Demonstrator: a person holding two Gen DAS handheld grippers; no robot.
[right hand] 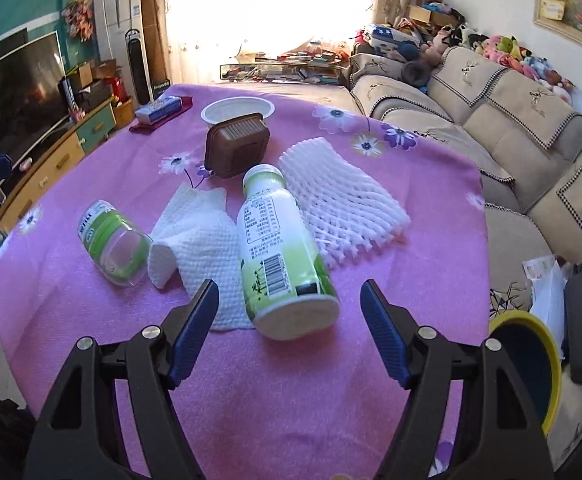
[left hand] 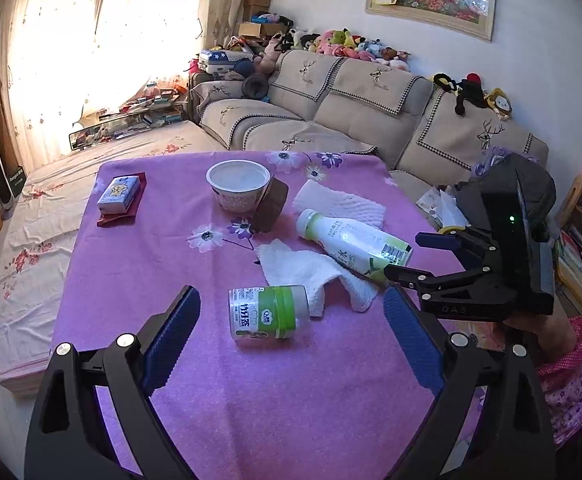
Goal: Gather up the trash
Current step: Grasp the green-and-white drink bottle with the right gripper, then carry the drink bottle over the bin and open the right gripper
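Trash sits mid-bench on the pink floral cloth (right hand: 331, 400). Tall white-green bottle (right hand: 279, 256) lies on its side, cap away from the right tool, flat base toward it, barcode up. It overlaps one edge of a crumpled white paper towel (right hand: 199, 248). Left of the towel: short clear jar (right hand: 111, 240) with a green label, also on its side, apart from the bottle. Right of the bottle: white foam fruit net (right hand: 339, 204), flat, touching or just beside it. Behind: brown plastic tray (right hand: 237, 150) tipped against a white paper bowl (right hand: 237, 110). Far left corner: small blue-white box (right hand: 159, 108) on a dark red pad.

Right tool (right hand: 289, 332) released, jaws wide, nothing between the pads; bottle base sits just ahead of the gap. Left tool (left hand: 291, 344) also released and empty, jar lying just ahead between its fingers.

Open cloth in front of both tools, clear to the near edge. Right bench edge runs close along a beige sofa (right hand: 531, 132). A yellow-rimmed bin (right hand: 547, 368) sits low off the near right corner. Left edge faces a TV cabinet (right hand: 51, 168).
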